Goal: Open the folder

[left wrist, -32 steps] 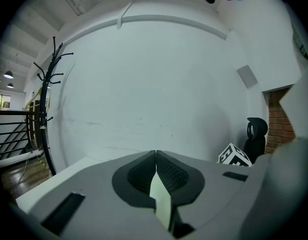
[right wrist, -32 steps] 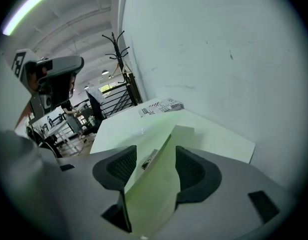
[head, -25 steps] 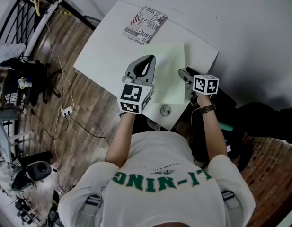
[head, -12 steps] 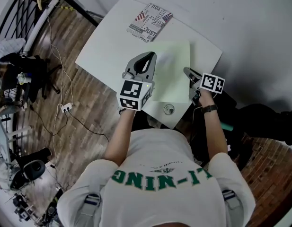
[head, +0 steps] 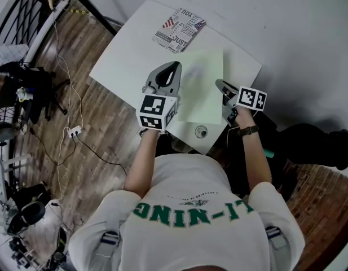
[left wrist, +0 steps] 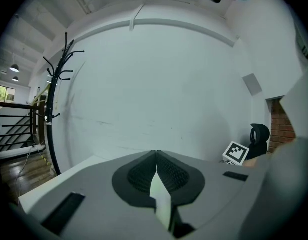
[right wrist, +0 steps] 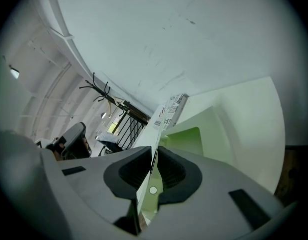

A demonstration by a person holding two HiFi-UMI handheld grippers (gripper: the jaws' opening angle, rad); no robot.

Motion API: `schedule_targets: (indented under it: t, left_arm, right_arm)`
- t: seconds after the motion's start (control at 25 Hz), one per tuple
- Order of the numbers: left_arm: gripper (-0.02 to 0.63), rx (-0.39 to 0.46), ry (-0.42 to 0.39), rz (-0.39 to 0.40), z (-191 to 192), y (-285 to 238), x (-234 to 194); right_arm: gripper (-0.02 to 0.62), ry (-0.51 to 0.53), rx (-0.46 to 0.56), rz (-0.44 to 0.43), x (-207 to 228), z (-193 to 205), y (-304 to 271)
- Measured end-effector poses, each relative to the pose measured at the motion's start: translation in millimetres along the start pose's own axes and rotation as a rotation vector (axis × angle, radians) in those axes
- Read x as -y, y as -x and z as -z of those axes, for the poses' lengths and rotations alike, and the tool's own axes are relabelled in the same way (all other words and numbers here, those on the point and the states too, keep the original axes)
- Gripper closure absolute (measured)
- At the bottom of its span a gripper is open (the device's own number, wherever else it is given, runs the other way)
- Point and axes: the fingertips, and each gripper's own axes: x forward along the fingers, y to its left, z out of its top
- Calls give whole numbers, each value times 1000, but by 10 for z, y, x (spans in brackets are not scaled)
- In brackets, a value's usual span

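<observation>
A pale green folder (head: 201, 86) lies in the middle of the white table (head: 126, 61). My left gripper (head: 175, 68) is at its left edge. In the left gripper view that gripper (left wrist: 156, 154) is shut on a thin pale green sheet of the folder (left wrist: 161, 200). My right gripper (head: 219, 84) is at the folder's right edge. In the right gripper view its jaws (right wrist: 154, 151) are closing on the thin cover edge (right wrist: 145, 194), which bears a round snap (right wrist: 153, 190). Beyond it shows the folder's green inside (right wrist: 189, 139).
A printed book (head: 179, 29) lies at the table's far end, also in the right gripper view (right wrist: 169, 111). A small round metal piece (head: 201, 131) sits near the table's front edge. A black chair (head: 309, 143) stands right; cables (head: 72, 131) trail on the wooden floor left.
The right gripper's jaws have closed onto the folder's right edge and it has risen a little. The left gripper has shifted slightly left, still shut on the folder.
</observation>
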Motion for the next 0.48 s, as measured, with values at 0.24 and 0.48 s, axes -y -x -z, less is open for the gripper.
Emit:
schedule_targets:
  t: [0.24,0.48]
  left_arm:
    - [589,31,15,-41,-58,191,-188]
    - [589,49,24,-90,-79,391,-396]
  right_arm:
    - [541,53,-11,-36,-372,-10,-58]
    - [520,95,-18,-79,-715,23,-144]
